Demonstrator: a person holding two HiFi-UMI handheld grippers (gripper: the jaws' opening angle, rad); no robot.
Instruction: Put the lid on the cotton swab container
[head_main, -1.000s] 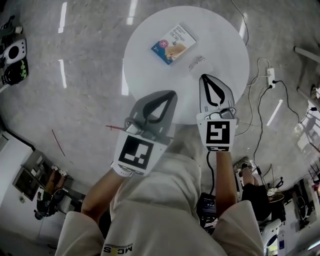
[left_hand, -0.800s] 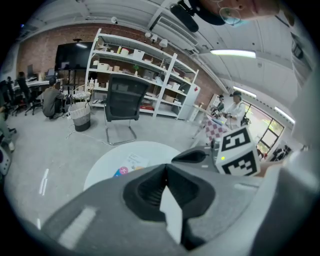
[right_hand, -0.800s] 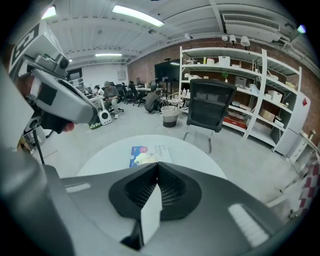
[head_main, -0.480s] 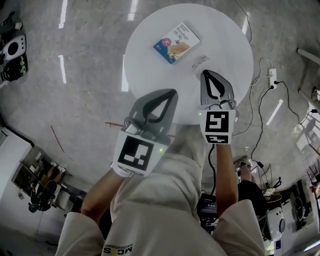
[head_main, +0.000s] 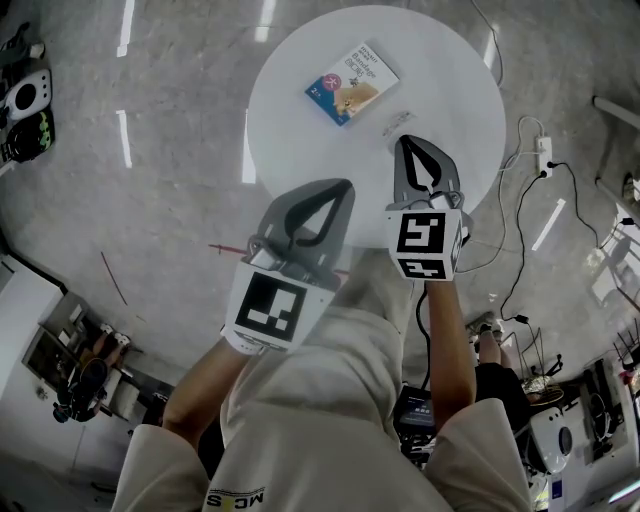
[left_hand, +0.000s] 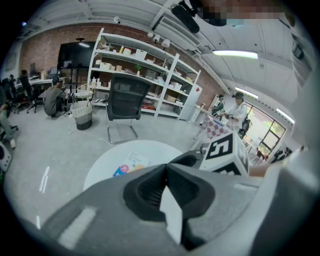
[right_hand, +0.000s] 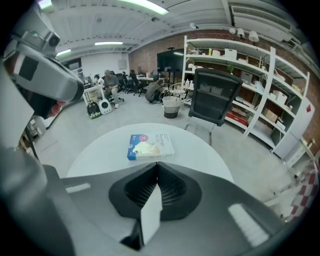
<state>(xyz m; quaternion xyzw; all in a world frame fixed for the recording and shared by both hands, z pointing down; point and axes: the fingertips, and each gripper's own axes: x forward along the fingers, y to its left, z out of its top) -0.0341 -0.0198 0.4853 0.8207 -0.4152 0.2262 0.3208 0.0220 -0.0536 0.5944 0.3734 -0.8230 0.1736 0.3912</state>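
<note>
A blue and white flat box (head_main: 352, 83) lies on the far part of the round white table (head_main: 300, 120). A small clear plastic item (head_main: 397, 123) sits just beyond the tip of my right gripper (head_main: 405, 141), which is shut and empty over the table's near right part. My left gripper (head_main: 341, 185) hangs shut and empty at the table's near edge. In the right gripper view the box (right_hand: 150, 146) lies straight ahead of the closed jaws (right_hand: 157, 164); the clear item is hidden there. From the left gripper (left_hand: 166, 165) the box (left_hand: 129, 165) shows just past the jaws.
Cables and a power strip (head_main: 542, 155) lie on the floor right of the table. A black office chair (right_hand: 215, 97) and a waste basket (right_hand: 171, 106) stand behind it, with white shelves (right_hand: 260, 85) further back. People sit at desks far off.
My right gripper has edged forward and rolled a little, so its marker cube now shows a corner. The left gripper has stayed put.
</note>
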